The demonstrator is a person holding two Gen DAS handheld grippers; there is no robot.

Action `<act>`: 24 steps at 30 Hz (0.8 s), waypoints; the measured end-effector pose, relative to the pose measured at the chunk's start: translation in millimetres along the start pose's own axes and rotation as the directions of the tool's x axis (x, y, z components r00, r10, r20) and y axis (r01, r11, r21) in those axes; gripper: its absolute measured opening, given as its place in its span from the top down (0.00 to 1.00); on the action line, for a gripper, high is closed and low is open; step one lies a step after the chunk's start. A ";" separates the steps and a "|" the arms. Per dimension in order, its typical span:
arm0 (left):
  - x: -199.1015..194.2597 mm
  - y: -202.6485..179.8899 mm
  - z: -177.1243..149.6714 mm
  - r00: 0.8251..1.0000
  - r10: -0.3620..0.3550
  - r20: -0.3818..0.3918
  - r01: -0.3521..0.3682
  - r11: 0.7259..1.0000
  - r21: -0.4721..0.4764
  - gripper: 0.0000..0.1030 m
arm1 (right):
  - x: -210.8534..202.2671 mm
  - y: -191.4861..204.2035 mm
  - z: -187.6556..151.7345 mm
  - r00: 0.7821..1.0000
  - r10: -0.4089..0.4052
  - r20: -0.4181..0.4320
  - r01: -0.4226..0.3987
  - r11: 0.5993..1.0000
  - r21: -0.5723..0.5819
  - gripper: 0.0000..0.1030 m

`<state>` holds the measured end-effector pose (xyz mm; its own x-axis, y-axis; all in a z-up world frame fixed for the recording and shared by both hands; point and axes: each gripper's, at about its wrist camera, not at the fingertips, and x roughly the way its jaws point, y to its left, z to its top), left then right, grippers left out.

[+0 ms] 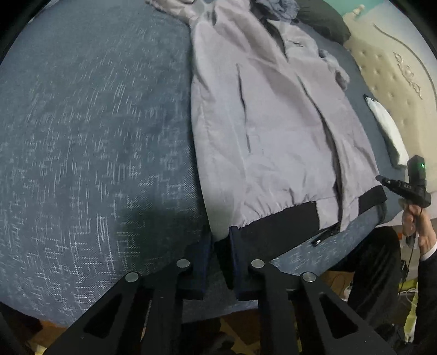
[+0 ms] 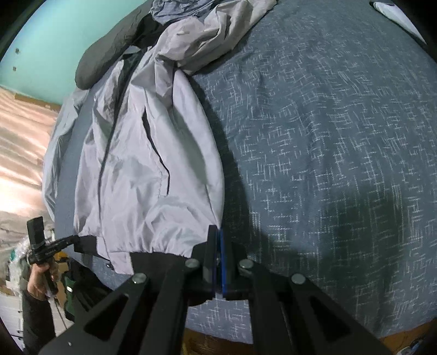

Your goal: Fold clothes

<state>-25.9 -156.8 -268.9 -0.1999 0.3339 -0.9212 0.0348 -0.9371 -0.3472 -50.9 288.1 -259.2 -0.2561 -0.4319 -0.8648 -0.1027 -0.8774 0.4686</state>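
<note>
A light grey jacket [image 1: 262,114] lies flat, front up, on the blue-grey patterned bed cover [image 1: 82,136]; its black hem band [image 1: 275,232] faces me. My left gripper [image 1: 221,232] is shut on the near left corner of that hem, with black fabric filling the narrow gap between its fingers. From the right wrist, the jacket [image 2: 142,169] runs away up the bed with a crumpled sleeve [image 2: 213,38] at the top. My right gripper [image 2: 217,229] is shut on the hem's other corner. Each gripper shows in the other's view, a hand holding it: the right gripper [image 1: 378,179] and the left gripper [image 2: 72,238].
A dark pillow [image 1: 322,19] and a bluish garment [image 1: 275,8] lie beyond the jacket's collar. A beige tufted headboard [image 1: 396,76] and a white item [image 1: 387,125] are at the right. The bed edge runs just under both grippers, wooden floor [image 2: 218,341] below it.
</note>
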 end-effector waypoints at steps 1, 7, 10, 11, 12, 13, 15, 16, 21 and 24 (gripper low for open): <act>3.8 4.3 -3.3 1.000 0.002 -0.008 -0.002 1.000 -0.009 0.88 | 4.2 -0.3 -1.1 1.000 -0.013 -0.010 0.013 1.000 -0.003 0.98; 17.6 5.5 -4.6 1.000 0.017 -0.025 -0.017 1.000 -0.020 0.88 | 16.5 0.0 -3.2 0.997 -0.067 -0.027 0.066 0.997 -0.037 0.98; 17.2 7.1 -5.4 1.000 0.005 -0.022 -0.006 1.000 -0.027 0.87 | 17.2 -0.3 -2.9 0.996 -0.077 -0.034 0.075 0.996 -0.048 0.98; 17.3 8.2 -5.9 1.000 -0.002 -0.019 0.001 0.999 -0.033 0.88 | 17.4 -0.8 -2.4 0.997 -0.075 -0.034 0.074 0.996 -0.045 0.98; 17.9 9.0 -6.8 1.000 -0.006 -0.017 0.005 0.999 -0.039 0.87 | 17.8 -1.1 -1.8 0.997 -0.073 -0.035 0.072 0.996 -0.044 0.98; 17.7 9.0 -7.6 1.000 -0.007 -0.015 0.006 0.999 -0.045 0.87 | 19.3 -0.6 0.0 0.997 -0.063 -0.038 0.061 0.997 -0.045 0.98; 14.7 6.2 -8.8 1.000 -0.008 -0.009 0.008 0.999 -0.051 0.87 | 22.6 0.0 4.0 0.997 -0.041 -0.059 0.039 0.998 -0.040 0.97; 11.4 4.0 -8.9 1.000 -0.009 -0.006 0.009 0.999 -0.048 0.86 | 22.3 -0.1 6.3 0.996 -0.048 -0.068 0.046 0.998 -0.037 0.96; -17.6 2.2 -4.5 0.998 -0.043 0.042 0.045 0.998 -0.051 0.84 | 0.3 1.5 16.2 0.996 -0.077 -0.043 0.075 0.995 -0.059 0.96; -39.8 11.0 2.2 0.995 -0.004 0.096 0.009 0.999 -0.054 0.84 | -16.5 -0.3 28.7 0.998 -0.064 0.004 0.065 0.996 -0.058 0.96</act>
<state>-19.7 -180.7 -235.7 -0.2935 0.3260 -0.8987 0.0856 -0.9273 -0.3644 -74.2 301.5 -239.9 -0.2531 -0.3735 -0.8924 -0.0629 -0.9142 0.4005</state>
